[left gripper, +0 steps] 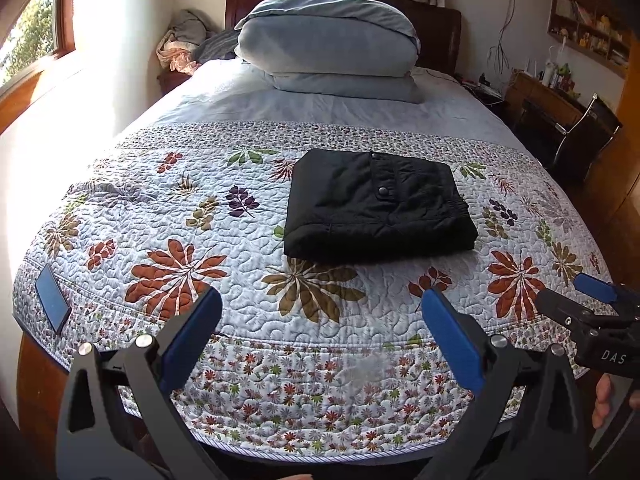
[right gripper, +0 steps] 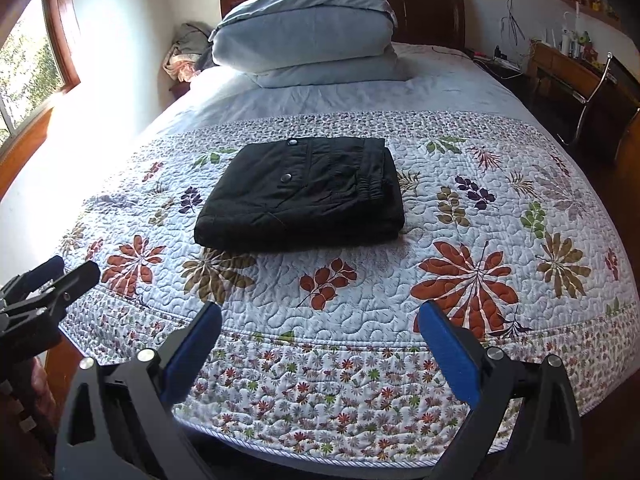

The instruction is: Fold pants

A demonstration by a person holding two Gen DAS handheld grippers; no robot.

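Note:
Black pants [left gripper: 376,206] lie folded into a compact rectangle on the floral quilt [left gripper: 240,248], snap buttons facing up; they also show in the right wrist view [right gripper: 302,196]. My left gripper [left gripper: 320,304] is open and empty, held back over the foot of the bed, well short of the pants. My right gripper [right gripper: 320,316] is open and empty too, to the right of the left one, equally far from the pants. The right gripper shows at the right edge of the left wrist view [left gripper: 600,304], and the left gripper shows at the left edge of the right wrist view [right gripper: 48,280].
A dark phone [left gripper: 53,298] lies on the quilt's near left corner. Two stacked pillows [left gripper: 328,44] sit at the headboard. A bundle of clothes [left gripper: 184,40] sits at the far left. A desk and chair [left gripper: 568,120] stand right of the bed.

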